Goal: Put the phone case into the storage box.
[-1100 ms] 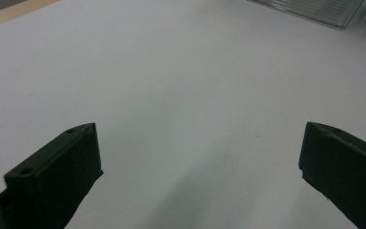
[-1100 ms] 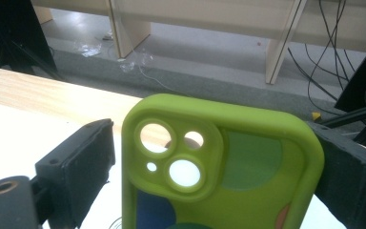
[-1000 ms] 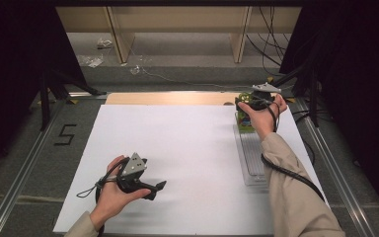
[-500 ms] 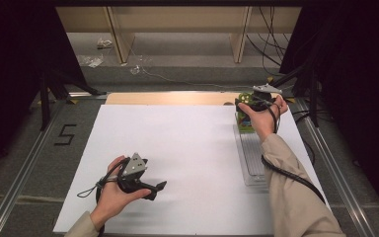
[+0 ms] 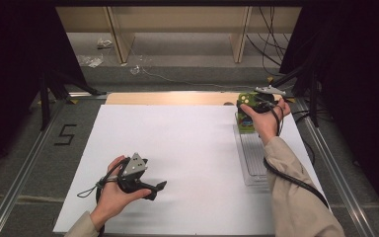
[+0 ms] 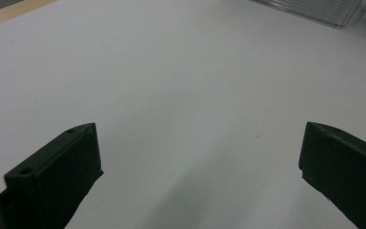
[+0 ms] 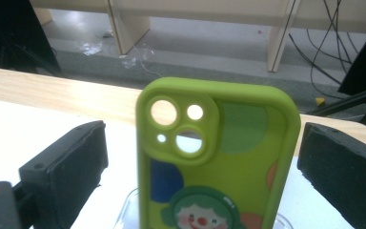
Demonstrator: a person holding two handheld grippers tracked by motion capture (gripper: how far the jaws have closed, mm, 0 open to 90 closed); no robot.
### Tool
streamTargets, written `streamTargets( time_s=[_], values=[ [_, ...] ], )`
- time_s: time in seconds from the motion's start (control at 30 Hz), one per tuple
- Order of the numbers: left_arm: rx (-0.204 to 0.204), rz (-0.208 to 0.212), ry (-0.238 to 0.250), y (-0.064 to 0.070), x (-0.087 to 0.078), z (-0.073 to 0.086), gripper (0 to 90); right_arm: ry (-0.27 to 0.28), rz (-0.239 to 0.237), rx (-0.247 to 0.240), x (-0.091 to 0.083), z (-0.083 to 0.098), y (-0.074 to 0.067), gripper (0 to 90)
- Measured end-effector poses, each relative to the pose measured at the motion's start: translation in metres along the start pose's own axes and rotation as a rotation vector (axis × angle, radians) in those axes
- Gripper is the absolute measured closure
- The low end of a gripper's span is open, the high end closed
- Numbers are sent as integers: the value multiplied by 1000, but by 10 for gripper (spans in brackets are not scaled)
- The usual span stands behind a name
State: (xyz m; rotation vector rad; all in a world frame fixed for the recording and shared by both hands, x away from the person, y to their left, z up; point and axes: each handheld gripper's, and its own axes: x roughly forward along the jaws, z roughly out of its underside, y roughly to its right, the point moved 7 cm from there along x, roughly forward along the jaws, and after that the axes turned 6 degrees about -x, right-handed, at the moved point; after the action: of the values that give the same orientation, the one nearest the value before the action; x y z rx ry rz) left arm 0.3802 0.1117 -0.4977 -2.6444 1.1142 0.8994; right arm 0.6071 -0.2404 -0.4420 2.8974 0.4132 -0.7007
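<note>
A lime-green phone case with a clown picture and round camera cut-outs stands upright in a clear ribbed rack at the far right of the white sheet. My right gripper is open, one jaw on each side of the case with a gap on both sides. From above, the right gripper sits at the rack's far end, beside the green case. My left gripper rests low over the sheet near the front left, open with nothing between its jaws.
A white sheet covers the table, with a wooden strip along its far edge. Metal rails run down both sides. A corner of the clear rack lies far ahead of the left gripper. Shelving legs and cables stand beyond the table.
</note>
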Motion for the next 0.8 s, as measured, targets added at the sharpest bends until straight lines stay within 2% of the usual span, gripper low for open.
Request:
streamTargets(
  time_s=[0.3, 0.8],
  values=[
    [1, -2, -2, -1, -1, 0, 0, 5, -18, 13, -12, 4, -2, 46],
    [-2, -4, 5, -1, -2, -1, 0, 25, -42, -26, -35, 9, -9, 62]
  ],
)
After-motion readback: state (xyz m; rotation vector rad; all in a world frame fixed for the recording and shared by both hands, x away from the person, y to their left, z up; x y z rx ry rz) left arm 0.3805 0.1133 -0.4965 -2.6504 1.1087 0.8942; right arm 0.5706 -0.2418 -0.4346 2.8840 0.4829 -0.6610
